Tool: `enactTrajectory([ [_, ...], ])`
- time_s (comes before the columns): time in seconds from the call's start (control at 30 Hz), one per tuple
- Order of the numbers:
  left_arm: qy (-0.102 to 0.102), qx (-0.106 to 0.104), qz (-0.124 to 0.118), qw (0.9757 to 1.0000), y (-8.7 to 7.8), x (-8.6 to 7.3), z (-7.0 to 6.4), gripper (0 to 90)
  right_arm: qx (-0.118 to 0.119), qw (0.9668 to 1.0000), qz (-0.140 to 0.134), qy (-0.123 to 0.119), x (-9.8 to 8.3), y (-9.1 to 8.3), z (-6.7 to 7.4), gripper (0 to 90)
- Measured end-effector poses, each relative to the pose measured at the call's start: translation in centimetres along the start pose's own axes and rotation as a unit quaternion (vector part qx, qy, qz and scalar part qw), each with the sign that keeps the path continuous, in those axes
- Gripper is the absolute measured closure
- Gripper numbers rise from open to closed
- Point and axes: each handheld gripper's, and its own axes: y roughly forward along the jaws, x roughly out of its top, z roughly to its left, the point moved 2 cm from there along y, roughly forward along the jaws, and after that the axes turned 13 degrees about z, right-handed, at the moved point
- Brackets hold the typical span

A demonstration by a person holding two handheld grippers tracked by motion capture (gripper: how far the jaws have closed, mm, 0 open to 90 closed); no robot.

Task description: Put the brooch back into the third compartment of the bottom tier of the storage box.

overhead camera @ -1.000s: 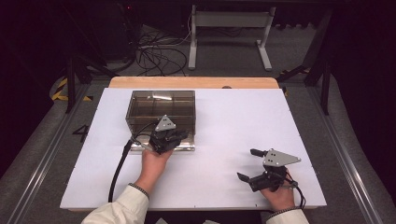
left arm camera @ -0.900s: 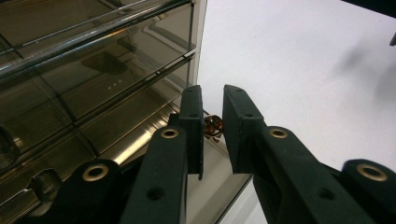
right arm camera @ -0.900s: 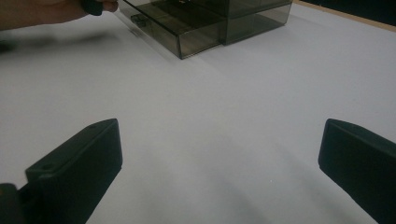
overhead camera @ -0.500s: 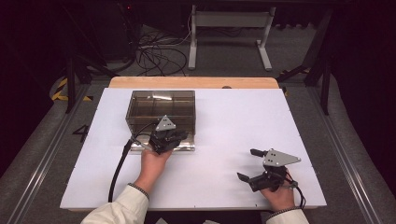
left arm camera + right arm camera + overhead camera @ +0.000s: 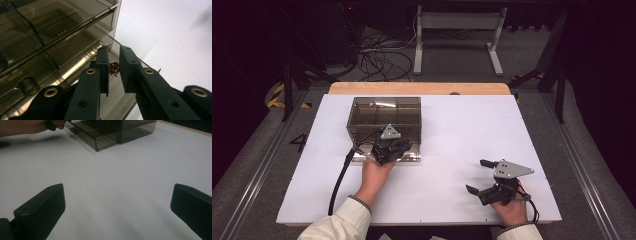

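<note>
A smoky see-through drawer box (image 5: 384, 112) stands at the table's left middle, with its lower drawer (image 5: 412, 157) pulled out toward me. My left gripper (image 5: 393, 150) is over the drawer's front right corner. In the left gripper view its jaws (image 5: 114, 53) are shut on a small amber object (image 5: 113, 68) just above the drawer floor. My right gripper (image 5: 476, 176) rests on the white table at the front right, open, with nothing between its fingers (image 5: 118, 195). In the right gripper view the box (image 5: 136, 130) and the drawer (image 5: 100, 138) show far off.
White sheet (image 5: 472, 130) covers the table, with a wooden edge (image 5: 417, 88) at the back. The left gripper's cable (image 5: 339, 180) trails to the front left. Floor cables (image 5: 382, 60) and a stand (image 5: 457, 30) lie beyond the table.
</note>
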Motion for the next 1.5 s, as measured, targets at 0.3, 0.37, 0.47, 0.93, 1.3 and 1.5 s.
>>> enactTrajectory([
  [0.3,0.003,0.008,0.012,0.9999,0.4,-0.2,0.0,78.6,-0.001,1.0,0.001,0.0,0.0,0.0,0.0,0.7],
  [0.37,0.0,0.007,0.013,0.9999,0.4,-0.2,0.1,78.6,-0.001,1.0,0.001,0.0,0.0,0.0,0.0,0.7],
  [0.47,-0.001,0.009,0.017,0.9998,0.5,-0.2,0.2,78.6,-0.002,1.0,0.001,0.0,0.0,0.0,0.0,0.7],
  [0.93,-0.003,0.014,0.01,0.9999,0.0,-0.1,0.2,71.6,-0.001,1.0,-0.001,0.0,0.0,0.0,0.0,0.7],
  [1.3,0.002,0.005,-0.008,1.0,-1.7,0.0,-0.4,70.8,-0.001,1.0,-0.001,0.0,0.0,0.0,0.0,0.7],
  [1.5,0.006,0.001,-0.02,0.9998,-2.5,0.2,-0.9,70.8,-0.001,1.0,-0.001,0.0,0.0,0.0,0.0,0.7],
])
